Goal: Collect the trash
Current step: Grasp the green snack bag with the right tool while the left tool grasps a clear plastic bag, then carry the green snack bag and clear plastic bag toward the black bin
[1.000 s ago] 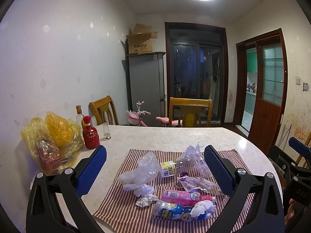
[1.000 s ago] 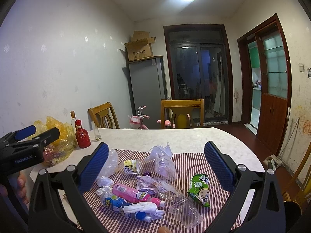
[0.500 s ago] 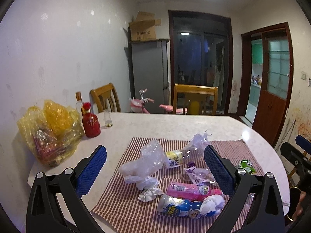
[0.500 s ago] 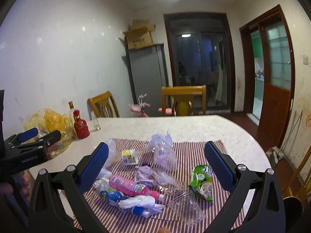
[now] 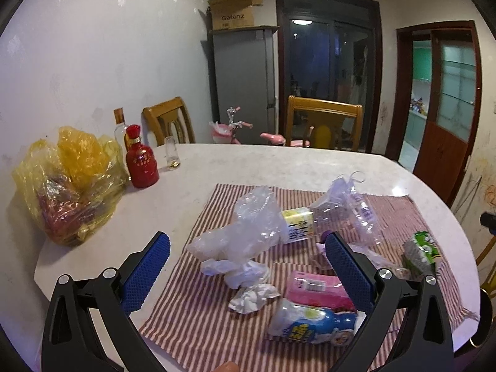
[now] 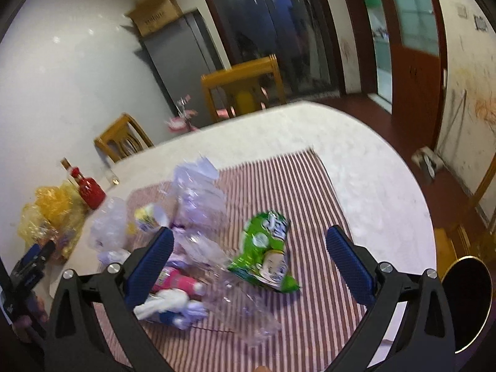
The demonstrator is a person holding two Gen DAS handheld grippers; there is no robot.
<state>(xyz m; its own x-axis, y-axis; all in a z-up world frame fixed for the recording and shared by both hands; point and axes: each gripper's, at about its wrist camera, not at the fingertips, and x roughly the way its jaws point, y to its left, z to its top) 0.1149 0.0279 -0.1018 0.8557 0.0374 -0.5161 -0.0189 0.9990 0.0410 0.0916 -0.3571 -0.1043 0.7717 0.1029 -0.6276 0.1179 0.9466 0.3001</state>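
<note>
Two hand-held grippers, left point(image 5: 246, 263) and right point(image 6: 248, 254), hover released over the surface's point(image 5: 248, 161) striped cloth point(image 5: 198, 319), which holds one crinkled green snack packet point(image 6: 266, 248) and two printed bottles, one pink point(image 5: 316, 288), one blue point(image 5: 310, 325).

Right wrist view motion-blurred, pink bottle point(image 6: 173, 280) partly behind gripper finger, yellow bag point(image 5: 66, 183) contents perhaps wrappers

Left gripper point(image 5: 247, 274) hovering above near edge of striped mat point(image 5: 198, 319), fingers point(image 5: 145, 274) spread wide, gripping nothing. Clear plastic bag point(image 5: 248, 232) lying mid-mat, crumpled tissue point(image 5: 252, 297) just near of it. Pink bottle point(image 5: 316, 288) and blue bottle point(image 5: 310, 322) lying side by side near right finger. Crushed clear bottle point(image 5: 350, 210) lying farther right; green snack packet point(image 5: 423, 252) sitting at mat's right edge. Yellow bag point(image 5: 68, 183) and red bottle point(image 5: 141, 159) standing far left on bench point(image 5: 248, 161).
</note>
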